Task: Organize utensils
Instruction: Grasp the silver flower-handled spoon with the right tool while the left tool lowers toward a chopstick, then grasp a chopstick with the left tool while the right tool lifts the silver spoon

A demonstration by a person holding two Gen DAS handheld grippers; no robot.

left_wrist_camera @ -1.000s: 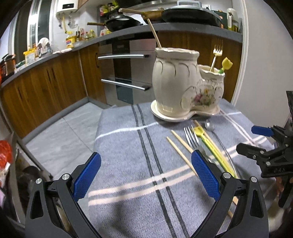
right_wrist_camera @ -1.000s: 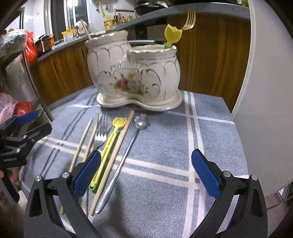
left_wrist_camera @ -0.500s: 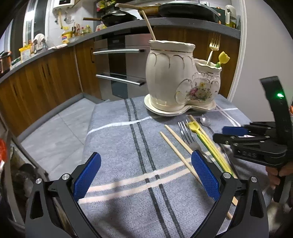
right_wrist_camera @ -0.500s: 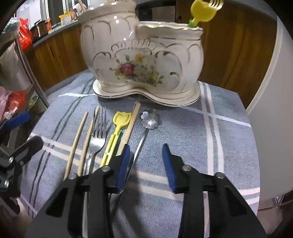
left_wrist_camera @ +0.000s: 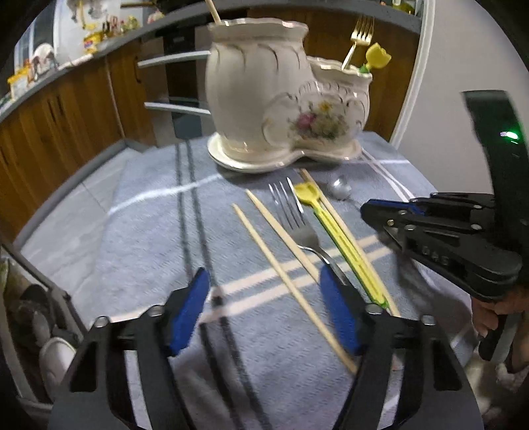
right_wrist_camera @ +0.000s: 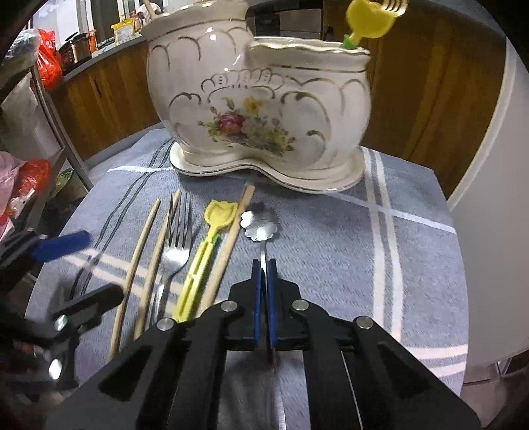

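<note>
Half a second ago my right claw [right_wrist_camera: 263, 274] was still partly apart above the spoon's handle; now its blue pads are pressed together on the thin handle of the spoon [right_wrist_camera: 261, 226], and the camera sits lower and closer to the cloth. My left claw [left_wrist_camera: 264, 311] has narrowed too, though its pads still stand clearly apart with nothing between them, hovering over the near ends of the chopsticks [left_wrist_camera: 291, 284]. The spoon lies on the striped cloth of the surface [right_wrist_camera: 330, 251], its long axis running from my right claw straight away toward the holder, flower-shaped bowl at the far end, just short of the holder's base. The cream ceramic holder [right_wrist_camera: 258, 109] stands upright at the back, with a yellow tulip-topped utensil [right_wrist_camera: 368, 21] and a gold fork [left_wrist_camera: 358, 36] in its lower compartment. Left of the spoon, roughly parallel, lie a chopstick [right_wrist_camera: 231, 241], a yellow utensil [right_wrist_camera: 206, 254], a steel fork [right_wrist_camera: 175, 244] and two more chopsticks.
</note>
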